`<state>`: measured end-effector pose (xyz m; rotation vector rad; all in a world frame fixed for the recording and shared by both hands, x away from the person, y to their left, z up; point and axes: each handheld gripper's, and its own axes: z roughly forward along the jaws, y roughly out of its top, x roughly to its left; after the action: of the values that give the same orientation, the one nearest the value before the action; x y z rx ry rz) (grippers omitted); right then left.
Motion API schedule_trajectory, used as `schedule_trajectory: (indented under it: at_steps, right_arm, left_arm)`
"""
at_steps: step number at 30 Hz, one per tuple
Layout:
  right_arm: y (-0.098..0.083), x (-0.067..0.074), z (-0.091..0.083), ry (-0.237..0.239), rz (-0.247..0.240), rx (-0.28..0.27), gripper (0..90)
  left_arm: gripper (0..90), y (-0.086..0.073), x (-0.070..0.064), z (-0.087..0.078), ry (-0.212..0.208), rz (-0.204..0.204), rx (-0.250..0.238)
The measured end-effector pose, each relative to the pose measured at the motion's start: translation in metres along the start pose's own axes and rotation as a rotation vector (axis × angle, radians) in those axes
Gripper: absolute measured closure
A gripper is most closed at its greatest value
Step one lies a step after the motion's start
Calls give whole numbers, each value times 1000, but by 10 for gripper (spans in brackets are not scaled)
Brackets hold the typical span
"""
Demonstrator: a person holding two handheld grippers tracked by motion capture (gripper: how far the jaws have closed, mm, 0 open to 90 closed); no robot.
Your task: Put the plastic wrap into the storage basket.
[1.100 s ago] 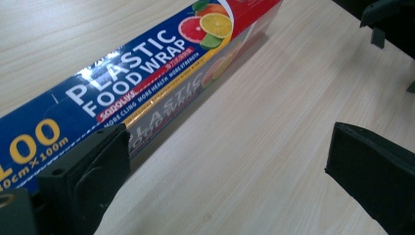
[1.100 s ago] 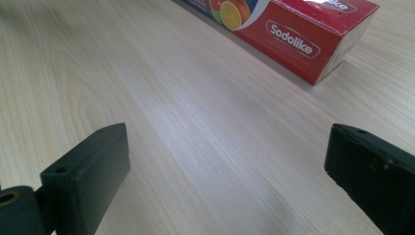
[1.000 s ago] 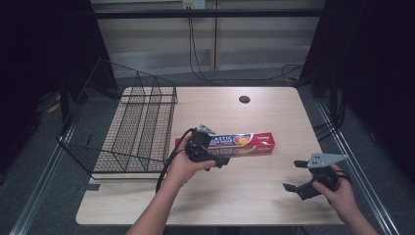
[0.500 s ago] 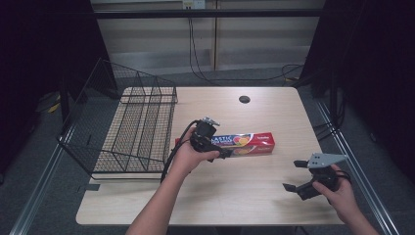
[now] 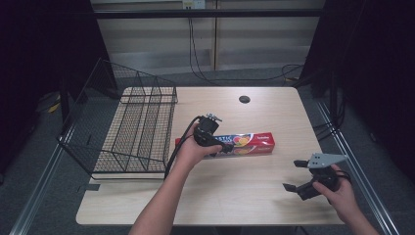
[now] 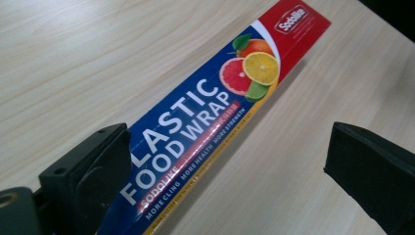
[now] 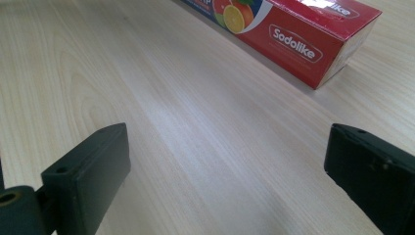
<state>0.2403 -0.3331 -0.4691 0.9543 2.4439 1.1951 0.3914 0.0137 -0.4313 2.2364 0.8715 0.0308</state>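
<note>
Two black jaws of the left gripper (image 5: 222,145) are being held wide apart over the plastic food wrap box (image 5: 254,143), which is lying flat on the wooden table (image 5: 235,205). For a sound grip, both long sides should be straddled squarely. The right gripper (image 5: 296,175), also gaping, is waiting nearby.

- Table (image 5: 264,205): pale wood-grain top, rounded corners, dark round hole (image 5: 244,99) near the far edge.
- Wire rack (image 5: 132,132): black, on the table's left part, overhanging its left edge.
- Cables (image 5: 205,58): dark, hanging behind the table onto the grey floor (image 5: 44,186).
</note>
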Motion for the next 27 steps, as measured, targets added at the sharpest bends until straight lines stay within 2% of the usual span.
schedule_trajectory:
  at_steps: [2, 3, 5, 6, 7, 8, 11, 13, 16, 17, 19, 22, 23, 25, 27]
  right_arm:
    - [0, 0, 0, 3, -1, 2, 30]
    - [0, 0, 0, 3, -1, 2, 30]
    - [0, 0, 0, 2, -4, 1, 30]
    - [1, 1, 1, 3, -4, 0, 30]
    - [1, 0, 1, 6, -6, 0, 30]
    - [0, 1, 1, 2, -6, 1, 30]
    - [0, 0, 1, 5, -4, 1, 30]
    - [0, 0, 0, 5, -5, 0, 30]
    - [0, 1, 1, 5, -3, -1, 30]
    - [0, 1, 1, 7, -1, -2, 30]
    - [0, 1, 2, 12, -5, 1, 30]
    - [0, 2, 2, 16, -8, 3, 30]
    - [0, 1, 2, 14, -8, 3, 30]
    - [0, 1, 2, 18, -8, 7, 30]
    - [0, 1, 2, 19, -6, 7, 30]
  left_arm:
    - [31, 1, 1, 1, -1, 7, 4]
    - [31, 1, 1, 2, -6, -5, -8]
    - [31, 3, 2, 4, 5, 8, -7]
    - [33, 4, 3, 7, 0, -5, -22]
    - [33, 4, 4, 7, 1, 13, -3]
    - [33, 4, 5, 9, 1, 14, -8]
    - [33, 5, 6, 13, -1, 9, -15]
    - [33, 5, 7, 17, -8, -9, -9]
    - [32, 4, 10, 19, -4, 8, 4]
    - [32, 4, 10, 20, -8, 4, 6]
    - [28, 4, 11, 22, 13, 6, 5]
    - [28, 4, 12, 23, 8, -4, -8]
    - [27, 4, 13, 23, 11, 6, -1]
    - [27, 4, 14, 24, 12, -22, -18]
    - [27, 3, 16, 24, 14, -9, -6]
